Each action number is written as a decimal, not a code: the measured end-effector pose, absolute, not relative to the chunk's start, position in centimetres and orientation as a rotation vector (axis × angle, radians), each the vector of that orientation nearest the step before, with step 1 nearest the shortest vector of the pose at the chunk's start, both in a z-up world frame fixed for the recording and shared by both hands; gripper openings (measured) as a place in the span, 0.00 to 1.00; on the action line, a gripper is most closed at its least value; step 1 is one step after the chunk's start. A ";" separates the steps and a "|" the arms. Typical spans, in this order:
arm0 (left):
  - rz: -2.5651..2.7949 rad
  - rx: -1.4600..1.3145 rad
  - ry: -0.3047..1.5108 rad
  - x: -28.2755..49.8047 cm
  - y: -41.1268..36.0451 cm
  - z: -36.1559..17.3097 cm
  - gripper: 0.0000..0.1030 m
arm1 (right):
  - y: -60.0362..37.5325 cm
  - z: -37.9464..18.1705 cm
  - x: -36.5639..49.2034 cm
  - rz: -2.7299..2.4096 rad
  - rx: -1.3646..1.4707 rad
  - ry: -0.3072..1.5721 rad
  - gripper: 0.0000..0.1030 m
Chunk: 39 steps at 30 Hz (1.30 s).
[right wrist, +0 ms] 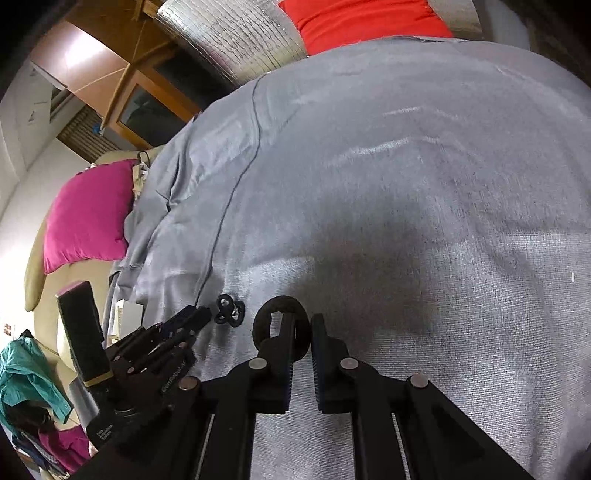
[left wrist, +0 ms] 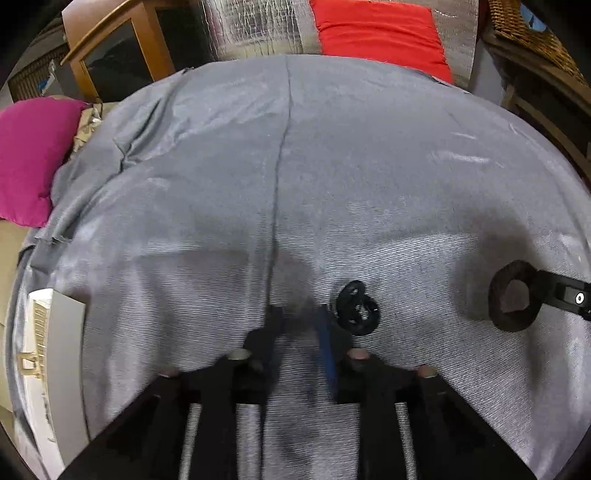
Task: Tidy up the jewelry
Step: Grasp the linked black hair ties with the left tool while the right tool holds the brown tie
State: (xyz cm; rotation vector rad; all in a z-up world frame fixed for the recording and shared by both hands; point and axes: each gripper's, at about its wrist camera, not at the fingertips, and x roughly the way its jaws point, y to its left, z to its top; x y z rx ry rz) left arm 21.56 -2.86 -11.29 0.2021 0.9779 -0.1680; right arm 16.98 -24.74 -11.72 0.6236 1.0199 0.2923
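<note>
1. Grey cloth (left wrist: 332, 166) is covering the whole working surface in the left wrist view, with a magenta cushion (left wrist: 26, 158) sitting at the left edge and a red cushion (left wrist: 380, 33) at the top.
2. Low in the frame's centre, the left tongs (left wrist: 301, 325) are standing apart with nothing between the pads; a small black openwork ornament (left wrist: 356, 308) is lying on the cloth just right of the right-hand pad, possibly touching it.
3. At the right edge, a dark ring-shaped piece (left wrist: 511, 299) is hanging from the tip of the right tongs.
4. A pale box (left wrist: 44, 350) is showing at the lower left edge; it looks like the likely destination, though that is a judgement.
5. In the right wrist view, the same cloth (right wrist: 406, 184) is filling the frame, and the right tongs (right wrist: 303, 332) are pinching the rim of the ring (right wrist: 280, 325) just above frame centre.
6. Left of it, the left tongs (right wrist: 201, 315) are pointing at the ornament (right wrist: 229, 310).
7. To do the pickup well, the left tongs are needing a shift toward the ornament so it sits squarely between the pads before closing; a glancing pinch is likely to flick such a light piece away.
8. The ring is being held by its edge only, so it could swing.
</note>
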 end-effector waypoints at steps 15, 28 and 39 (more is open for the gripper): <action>-0.209 0.164 0.988 21.5 -4.5 -12.5 0.06 | -25.7 -12.4 16.9 0.279 0.641 1.030 0.10; -0.194 0.179 0.952 21.3 -4.9 -11.9 0.62 | -25.8 -12.7 16.8 0.279 0.649 1.039 0.10; -0.209 0.168 0.969 22.0 -5.0 -13.1 0.21 | -25.9 -13.0 16.7 0.276 0.644 1.045 0.10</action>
